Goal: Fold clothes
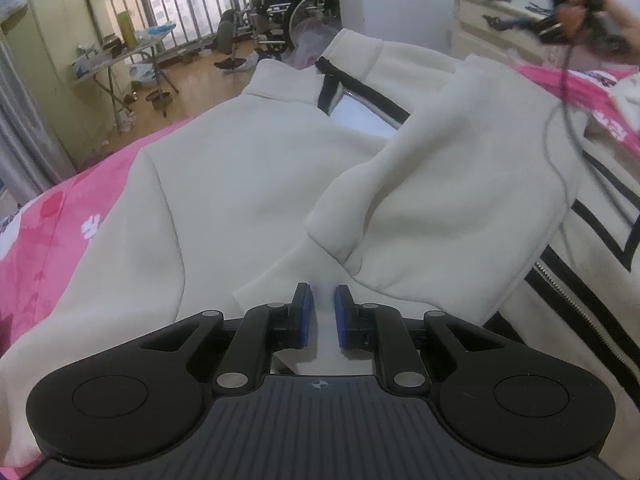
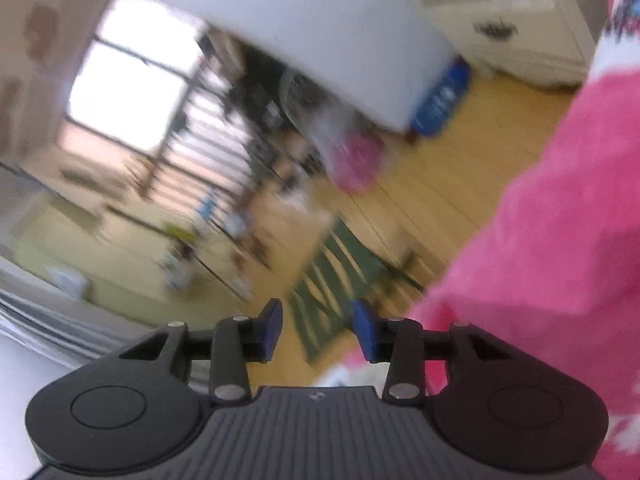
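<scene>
No readable writing anywhere; closest in, the left gripper (image 1: 322, 312) has its blue pads narrowed onto a fold of the cream fleece zip jacket with black trim (image 1: 248, 184), which lies spread on the pink flowered bedspread (image 1: 60, 220). Up at two o'clock the right gripper (image 2: 318, 330) hangs blurred in the air, jaws half apart and empty, cream dresser (image 1: 492, 24) behind.
</scene>
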### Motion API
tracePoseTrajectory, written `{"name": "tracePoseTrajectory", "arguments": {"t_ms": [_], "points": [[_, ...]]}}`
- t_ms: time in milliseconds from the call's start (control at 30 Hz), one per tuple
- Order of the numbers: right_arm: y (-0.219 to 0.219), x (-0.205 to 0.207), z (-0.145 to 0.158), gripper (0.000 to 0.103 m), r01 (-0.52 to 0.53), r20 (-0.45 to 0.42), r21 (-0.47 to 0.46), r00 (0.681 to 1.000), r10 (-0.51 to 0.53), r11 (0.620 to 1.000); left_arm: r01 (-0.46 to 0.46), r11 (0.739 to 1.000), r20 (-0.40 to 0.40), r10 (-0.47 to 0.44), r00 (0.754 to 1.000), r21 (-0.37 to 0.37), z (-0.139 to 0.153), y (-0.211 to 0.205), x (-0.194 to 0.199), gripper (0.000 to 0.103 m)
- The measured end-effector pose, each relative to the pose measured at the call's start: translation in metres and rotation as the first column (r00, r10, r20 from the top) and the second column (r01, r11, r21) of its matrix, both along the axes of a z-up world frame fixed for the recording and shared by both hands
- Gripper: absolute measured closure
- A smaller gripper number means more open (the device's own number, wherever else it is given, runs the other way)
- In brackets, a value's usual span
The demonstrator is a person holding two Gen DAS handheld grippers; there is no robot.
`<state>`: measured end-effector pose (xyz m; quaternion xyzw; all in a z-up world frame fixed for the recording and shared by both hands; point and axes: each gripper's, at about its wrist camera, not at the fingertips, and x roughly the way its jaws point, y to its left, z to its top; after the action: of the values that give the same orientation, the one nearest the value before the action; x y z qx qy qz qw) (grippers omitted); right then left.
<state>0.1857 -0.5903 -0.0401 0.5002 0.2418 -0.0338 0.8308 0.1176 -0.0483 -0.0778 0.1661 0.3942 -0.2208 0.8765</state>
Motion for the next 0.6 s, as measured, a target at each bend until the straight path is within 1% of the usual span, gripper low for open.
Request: {"name": "tracePoseTrajectory", "arguments": {"t_ms": [67, 100, 133, 167, 200, 267, 300, 367, 400, 433, 467, 500, 533, 567, 600], "points": [[-0.003, -0.015, 0.015, 0.064, -0.044, 0.028, -0.037, 0.999, 0.045, 0.998, -0.015, 1.000, -0.005, 0.015, 1.000, -0.003, 0.001, 0.001, 0.001, 0.087], [0.012, -0.016, 0.017, 0.064, -0.122, 0.011, -0.100, 0.992, 0.123, 0.987, -0.030, 0.999, -0.013, 0.029, 0.999, -0.012, 0.001, 0.003, 0.001, 0.087], [0.030, -0.015, 0.017, 0.065, -0.212, -0.019, -0.171, 0.977, 0.212, 0.962, -0.041, 0.999, -0.021, 0.041, 0.999, -0.021, 0.002, 0.004, 0.002, 0.087], [0.048, -0.014, 0.016, 0.065, -0.301, -0.055, -0.238, 0.953, 0.296, 0.924, -0.052, 0.998, -0.028, 0.051, 0.998, -0.030, 0.002, 0.006, 0.004, 0.087], [0.068, -0.011, 0.012, 0.065, -0.389, -0.084, -0.267, 0.921, 0.381, 0.882, -0.063, 0.997, -0.036, 0.062, 0.997, -0.039, 0.003, 0.007, 0.005, 0.087], [0.109, -0.001, -0.009, 0.065, -0.531, -0.118, -0.243, 0.847, 0.518, 0.812, -0.085, 0.995, -0.045, 0.083, 0.996, -0.042, 0.004, 0.009, 0.006, 0.087], [0.126, 0.005, -0.020, 0.065, -0.547, -0.149, -0.272, 0.837, 0.526, 0.792, -0.096, 0.994, -0.049, 0.094, 0.994, -0.043, 0.004, 0.009, 0.006, 0.087], [0.158, 0.016, -0.041, 0.071, -0.559, -0.219, -0.348, 0.829, 0.514, 0.753, -0.138, 0.989, -0.058, 0.135, 0.989, -0.047, 0.006, 0.015, 0.008, 0.087], [0.174, 0.022, -0.052, 0.073, -0.565, -0.253, -0.384, 0.825, 0.506, 0.730, -0.168, 0.984, -0.068, 0.165, 0.984, -0.055, 0.009, 0.020, 0.010, 0.084], [0.183, 0.023, -0.050, 0.071, -0.552, -0.263, -0.412, 0.834, 0.485, 0.725, -0.206, 0.976, -0.082, 0.200, 0.976, -0.069, 0.013, 0.028, 0.011, 0.074], [0.190, 0.023, -0.044, 0.071, -0.534, -0.267, -0.438, 0.846, 0.462, 0.723, -0.245, 0.966, -0.099, 0.237, 0.967, -0.084, 0.018, 0.037, 0.012, 0.070], [0.198, 0.020, -0.036, 0.068, -0.534, -0.271, -0.472, 0.845, 0.461, 0.701, -0.269, 0.957, -0.104, 0.258, 0.960, -0.109, 0.026, 0.048, 0.011, 0.068], [0.206, 0.017, -0.027, 0.068, -0.537, -0.274, -0.507, 0.842, 0.465, 0.674, -0.289, 0.948, -0.108, 0.276, 0.955, -0.136, 0.034, 0.059, 0.010, 0.066], [0.215, 0.009, -0.016, 0.068, -0.546, -0.254, -0.537, 0.832, 0.493, 0.644, -0.311, 0.938, -0.115, 0.296, 0.948, -0.153, 0.041, 0.070, 0.007, 0.064], [0.225, -0.001, -0.006, 0.068, -0.553, -0.230, -0.565, 0.818, 0.527, 0.612, -0.333, 0.928, -0.123, 0.316, 0.941, -0.167, 0.047, 0.081, 0.004, 0.057]]}}
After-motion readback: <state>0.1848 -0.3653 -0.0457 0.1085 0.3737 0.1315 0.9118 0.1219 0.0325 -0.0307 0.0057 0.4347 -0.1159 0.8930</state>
